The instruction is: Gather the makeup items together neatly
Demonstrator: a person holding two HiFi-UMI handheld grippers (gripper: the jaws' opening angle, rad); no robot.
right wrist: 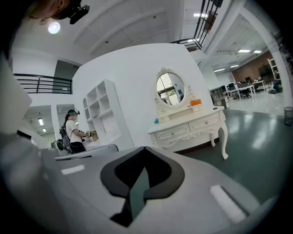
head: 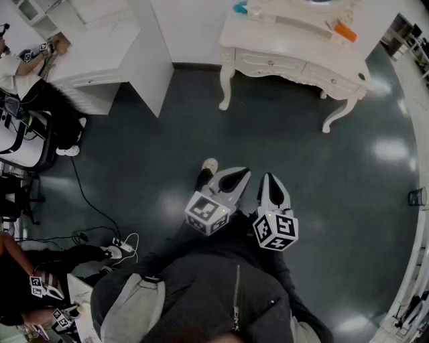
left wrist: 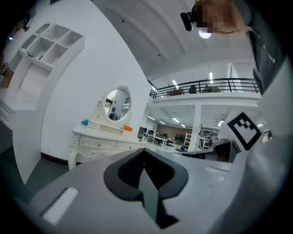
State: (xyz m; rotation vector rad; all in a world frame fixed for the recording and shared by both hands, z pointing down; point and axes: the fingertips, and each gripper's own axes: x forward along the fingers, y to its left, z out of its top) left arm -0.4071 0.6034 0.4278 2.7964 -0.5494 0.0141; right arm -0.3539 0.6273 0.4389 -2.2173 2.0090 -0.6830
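You're in a large open hall fitted out like a studio, not a home. At the head view's top, a white dressing table (head: 295, 65) with its oval mirror (right wrist: 170, 89) stands alone on a dark glossy floor (head: 201, 141). A mezzanine railing (left wrist: 206, 85) runs above rows of office desks (left wrist: 162, 137). A power strip (head: 119, 249) lies lower left.

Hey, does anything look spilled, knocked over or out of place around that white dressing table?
Nothing stands out. The dressing table stands upright, the orange item and teal item rest on top, and no spill shows. Only a loose cable trails over the floor at left.
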